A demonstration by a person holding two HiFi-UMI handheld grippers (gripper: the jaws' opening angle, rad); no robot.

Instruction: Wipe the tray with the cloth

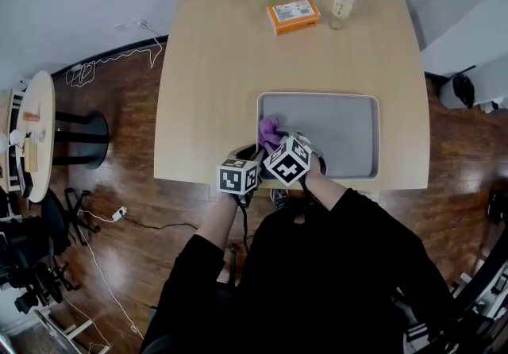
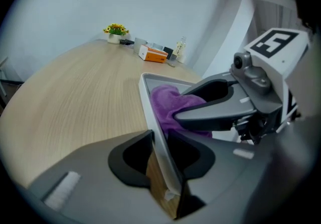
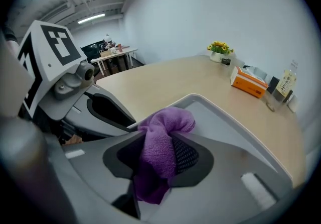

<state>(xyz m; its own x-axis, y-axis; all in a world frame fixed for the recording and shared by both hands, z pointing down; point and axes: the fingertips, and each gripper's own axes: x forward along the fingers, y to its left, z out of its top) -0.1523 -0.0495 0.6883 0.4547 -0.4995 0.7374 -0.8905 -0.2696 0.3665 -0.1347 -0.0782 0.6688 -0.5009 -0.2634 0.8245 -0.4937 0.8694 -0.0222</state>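
Head view: gray tray (image 1: pixel 349 134) on bench (image 1: pixel 206 90), right by near edge. Purple cloth (image 1: pixel 268 132) bunched in tray's near-left corner. Orange box (image 1: pixel 293 16) way off at far end.

Left gripper view: your left gripper (image 2: pixel 160 153) has jaws pinched on tray's left rim, cloth just past them inside tray.

Right gripper view: your right gripper (image 3: pixel 159 160) has jaws clamped on cloth, wad poking up above them over tray corner.

An office-like workroom: a long pale table (image 1: pixel 206 90), white walls, a wood floor (image 1: pixel 127 106) strewn with cables (image 1: pixel 83 73). Far ahead-left of the right claw (image 3: pixel 159 157), strip lights (image 3: pixel 93 18) glow above a second, cluttered desk (image 3: pixel 113 53).
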